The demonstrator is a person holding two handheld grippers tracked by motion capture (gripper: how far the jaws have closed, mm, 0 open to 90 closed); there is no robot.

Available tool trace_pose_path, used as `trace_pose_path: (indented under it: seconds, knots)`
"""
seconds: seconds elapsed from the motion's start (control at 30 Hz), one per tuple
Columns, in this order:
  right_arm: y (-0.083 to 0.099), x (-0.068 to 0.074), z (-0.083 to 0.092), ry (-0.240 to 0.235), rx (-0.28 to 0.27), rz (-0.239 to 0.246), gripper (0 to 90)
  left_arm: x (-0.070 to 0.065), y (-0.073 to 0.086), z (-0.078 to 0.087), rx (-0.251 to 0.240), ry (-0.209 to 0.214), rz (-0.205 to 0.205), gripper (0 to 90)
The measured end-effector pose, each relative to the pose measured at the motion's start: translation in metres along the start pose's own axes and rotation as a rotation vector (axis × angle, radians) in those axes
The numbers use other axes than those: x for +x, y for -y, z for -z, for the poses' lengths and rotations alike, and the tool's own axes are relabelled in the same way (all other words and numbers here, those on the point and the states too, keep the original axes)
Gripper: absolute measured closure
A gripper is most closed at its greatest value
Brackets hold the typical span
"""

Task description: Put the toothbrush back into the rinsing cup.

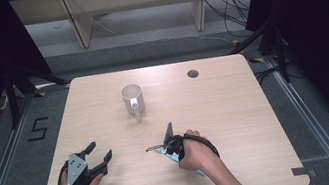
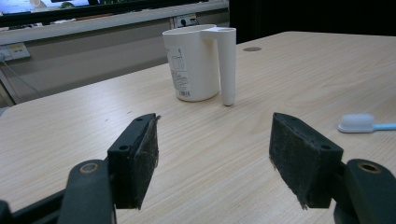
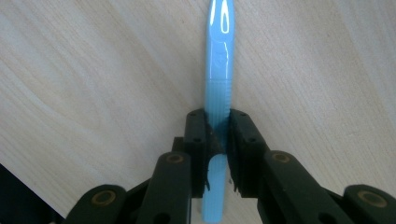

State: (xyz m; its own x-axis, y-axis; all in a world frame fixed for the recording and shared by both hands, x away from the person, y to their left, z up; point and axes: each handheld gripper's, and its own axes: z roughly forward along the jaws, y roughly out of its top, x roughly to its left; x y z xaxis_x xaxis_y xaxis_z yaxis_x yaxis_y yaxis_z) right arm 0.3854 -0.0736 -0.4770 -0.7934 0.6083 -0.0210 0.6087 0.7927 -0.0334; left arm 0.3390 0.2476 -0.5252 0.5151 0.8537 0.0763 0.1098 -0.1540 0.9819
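A white cup point(image 1: 132, 99) with a tube-shaped holder on its side point(image 2: 227, 65) stands upright on the far middle of the wooden table point(image 1: 236, 111). My right gripper point(image 3: 217, 135) points down at the table near the front middle and is shut on the handle of a light blue toothbrush point(image 3: 218, 70), which lies flat on the wood. The brush's white head point(image 2: 356, 123) shows at the right edge of the left gripper view. My left gripper point(image 1: 99, 151) rests near the front left, open with nothing between its pads point(image 2: 140, 154), aimed at the cup point(image 2: 191, 63).
A round cable hole point(image 1: 193, 73) sits in the table's far right part. Wooden furniture legs and cables stand on the floor beyond the far edge. Dark curtains hang on both sides.
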Motion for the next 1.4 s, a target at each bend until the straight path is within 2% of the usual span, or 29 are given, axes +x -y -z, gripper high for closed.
trace_pose_path:
  seconds: [0.07,0.1,0.17,0.23,0.27,0.3,0.33,0.37,0.4,0.43,0.6,0.73,0.8,0.83,0.87,0.9,0.93,1.03,1.1,1.17,1.23,1.3,1.4]
  knots:
    - [0.001,-0.001,0.000,-0.005,-0.012,0.012,79.1,0.000,0.000,0.000,-0.001,0.000,0.001,32.2]
    - [0.001,-0.001,0.000,-0.003,-0.007,-0.004,79.1,0.000,0.000,0.000,0.001,0.002,0.001,32.2]
    - [0.002,-0.002,0.000,-0.012,-0.013,0.007,79.2,0.000,0.000,0.000,0.001,0.002,0.001,32.2]
    - [0.004,-0.002,0.001,-0.018,-0.017,-0.012,79.2,0.000,0.000,0.000,0.000,0.000,0.002,32.2]
    - [0.004,-0.004,0.001,-0.017,-0.027,0.008,79.2,0.000,0.000,0.000,0.003,0.002,0.001,32.2]
    - [0.005,-0.003,0.002,-0.022,-0.036,-0.013,79.2,0.000,0.000,0.000,0.003,0.001,0.001,32.2]
    - [0.006,-0.003,0.002,-0.030,-0.051,-0.006,79.2,0.000,0.000,0.000,0.002,0.001,0.000,32.2]
    - [0.007,-0.003,0.004,-0.017,-0.041,-0.013,79.2,0.000,0.000,0.000,-0.002,0.001,0.001,32.2]
    - [0.008,-0.003,0.004,-0.026,-0.049,-0.023,79.2,0.000,0.000,0.000,-0.002,0.001,0.000,32.2]
    - [0.008,-0.003,0.006,-0.031,-0.070,-0.011,79.2,0.000,0.000,0.000,-0.003,0.000,0.001,32.2]
    - [0.012,-0.006,0.013,-0.020,-0.103,-0.002,79.2,0.000,0.000,0.000,0.001,0.001,0.001,32.2]
    - [0.015,-0.007,0.020,-0.019,-0.130,-0.019,79.2,0.000,0.000,0.000,0.001,0.002,0.002,32.2]
    - [0.016,-0.008,0.022,-0.031,-0.145,-0.001,79.2,0.000,0.000,0.000,-0.001,0.000,0.003,32.2]
    - [0.016,-0.006,0.023,-0.025,-0.158,-0.024,79.2,0.000,0.000,0.000,-0.001,0.001,0.003,32.2]
    - [0.017,-0.009,0.024,-0.016,-0.164,0.012,79.2,0.000,0.000,0.000,0.000,0.000,0.003,32.2]
    - [0.017,-0.008,0.025,-0.015,-0.175,-0.005,79.2,0.000,0.000,0.000,0.000,0.000,0.003,32.2]
    - [0.018,-0.009,0.027,-0.011,-0.185,0.008,79.2,0.000,0.000,0.000,0.000,0.001,0.003,32.2]
    - [0.020,-0.010,0.029,-0.019,-0.247,0.000,79.2,0.000,0.000,0.000,-0.001,0.000,0.003,32.2]
    - [0.022,-0.013,0.031,-0.013,-0.284,0.030,79.2,0.000,0.000,0.000,0.002,0.002,0.002,32.2]
    - [0.023,-0.011,0.034,-0.017,-0.306,-0.009,79.2,0.000,0.000,0.000,0.002,0.001,0.001,32.2]
    - [0.024,-0.010,0.036,-0.023,-0.349,-0.018,79.2,0.000,0.000,0.000,0.002,0.002,0.001,32.2]
    - [0.026,-0.011,0.035,-0.037,-0.376,-0.017,79.2,0.000,0.000,0.000,0.005,0.001,0.000,32.2]
    - [0.027,-0.012,0.034,-0.030,-0.416,-0.010,79.2,0.000,0.000,0.000,0.002,0.000,0.002,32.1]
